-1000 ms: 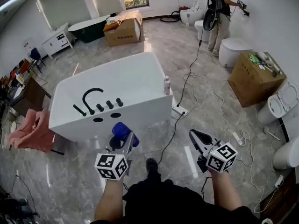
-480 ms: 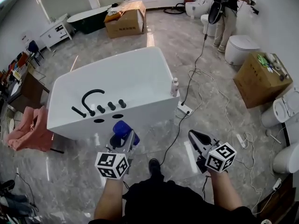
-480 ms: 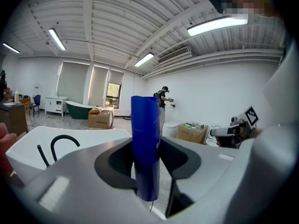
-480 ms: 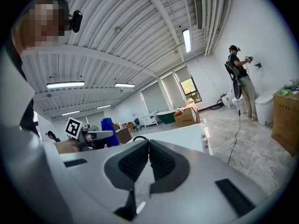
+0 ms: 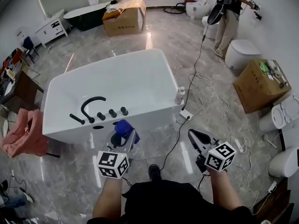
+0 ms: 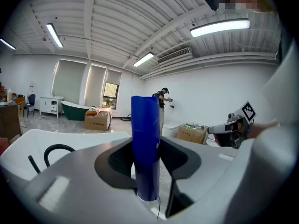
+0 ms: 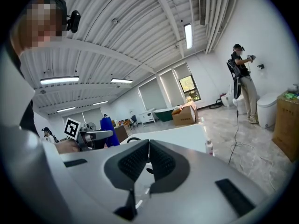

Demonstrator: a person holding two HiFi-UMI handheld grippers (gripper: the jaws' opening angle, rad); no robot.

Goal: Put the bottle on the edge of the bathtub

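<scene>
My left gripper (image 5: 124, 137) is shut on a tall blue bottle (image 5: 122, 127), which stands upright between the jaws (image 6: 145, 143). The white bathtub (image 5: 157, 59) lies just ahead of both grippers, with a black faucet (image 5: 91, 104) and knobs on its near rim. A small pale bottle (image 5: 179, 95) stands at the tub's near right corner. My right gripper (image 5: 193, 135) is to the right over the floor, its jaws shut with nothing in them. In the right gripper view I see the tub (image 7: 187, 134), the small bottle (image 7: 209, 147) and the blue bottle (image 7: 108, 129).
A black cable (image 5: 189, 85) and a power strip (image 5: 186, 114) lie on the floor right of the tub. A pink cloth (image 5: 21, 134) hangs at the left. A cardboard box (image 5: 259, 85) and toilets (image 5: 243, 52) stand at the right, where a person (image 5: 229, 17) works at the wall.
The bathtub has come closer in the head view and now fills more of it. Both grippers keep their pose, the blue bottle still held in the left one.
</scene>
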